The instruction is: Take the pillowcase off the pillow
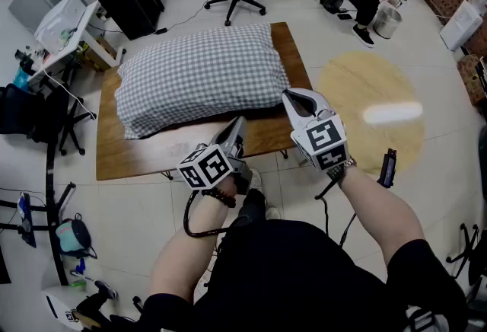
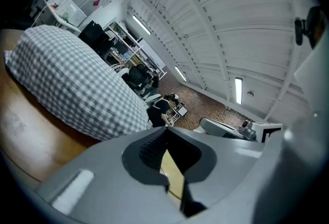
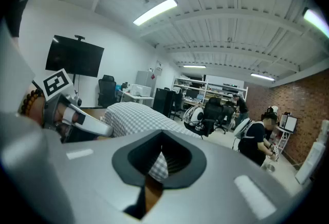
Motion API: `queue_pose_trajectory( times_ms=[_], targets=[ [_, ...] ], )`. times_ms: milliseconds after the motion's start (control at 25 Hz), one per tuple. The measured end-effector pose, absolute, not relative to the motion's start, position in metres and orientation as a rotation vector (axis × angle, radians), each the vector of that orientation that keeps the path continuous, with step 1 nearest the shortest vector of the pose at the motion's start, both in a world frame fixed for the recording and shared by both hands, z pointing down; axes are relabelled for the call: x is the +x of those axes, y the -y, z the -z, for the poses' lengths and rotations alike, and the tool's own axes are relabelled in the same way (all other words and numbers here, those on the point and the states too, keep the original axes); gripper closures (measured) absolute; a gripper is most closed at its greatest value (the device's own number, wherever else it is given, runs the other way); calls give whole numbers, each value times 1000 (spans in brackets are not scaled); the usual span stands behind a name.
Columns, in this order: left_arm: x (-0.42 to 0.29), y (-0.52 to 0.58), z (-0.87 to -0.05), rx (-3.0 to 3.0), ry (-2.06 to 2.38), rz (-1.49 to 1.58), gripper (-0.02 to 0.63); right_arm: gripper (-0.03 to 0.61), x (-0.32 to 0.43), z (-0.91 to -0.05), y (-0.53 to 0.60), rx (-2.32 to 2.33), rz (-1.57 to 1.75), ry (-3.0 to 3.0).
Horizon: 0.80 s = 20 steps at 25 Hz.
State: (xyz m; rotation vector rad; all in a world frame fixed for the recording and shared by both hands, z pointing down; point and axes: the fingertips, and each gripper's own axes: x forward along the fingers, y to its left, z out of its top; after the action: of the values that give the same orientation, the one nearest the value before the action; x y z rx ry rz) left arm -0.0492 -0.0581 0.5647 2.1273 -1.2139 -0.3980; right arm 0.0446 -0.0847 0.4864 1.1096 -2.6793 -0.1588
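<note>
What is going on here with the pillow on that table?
A person holds a gripper in each hand over the near edge of the wooden table. The left gripper and right gripper are both shut and empty, close to the pillow. Its checked pillowcase is on; nothing is gripped yet.

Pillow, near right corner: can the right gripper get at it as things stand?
Probably yes. The right gripper sits just beside that corner of the pillow, with nothing between them in the head view. Its jaws are shut, so they would have to open first.
</note>
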Motion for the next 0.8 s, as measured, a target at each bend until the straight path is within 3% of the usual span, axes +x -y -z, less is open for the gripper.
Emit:
queue_pose_trajectory(
  times_ms=[240,800],
  targets=[
    [-59,97,-599,2049,1164,450,596,575,49,-516,152,1133,151,2589],
    [-96,201,-626,1881,1072,539,444,546,33,-579,321,1137,-28,2392]
  ],
)
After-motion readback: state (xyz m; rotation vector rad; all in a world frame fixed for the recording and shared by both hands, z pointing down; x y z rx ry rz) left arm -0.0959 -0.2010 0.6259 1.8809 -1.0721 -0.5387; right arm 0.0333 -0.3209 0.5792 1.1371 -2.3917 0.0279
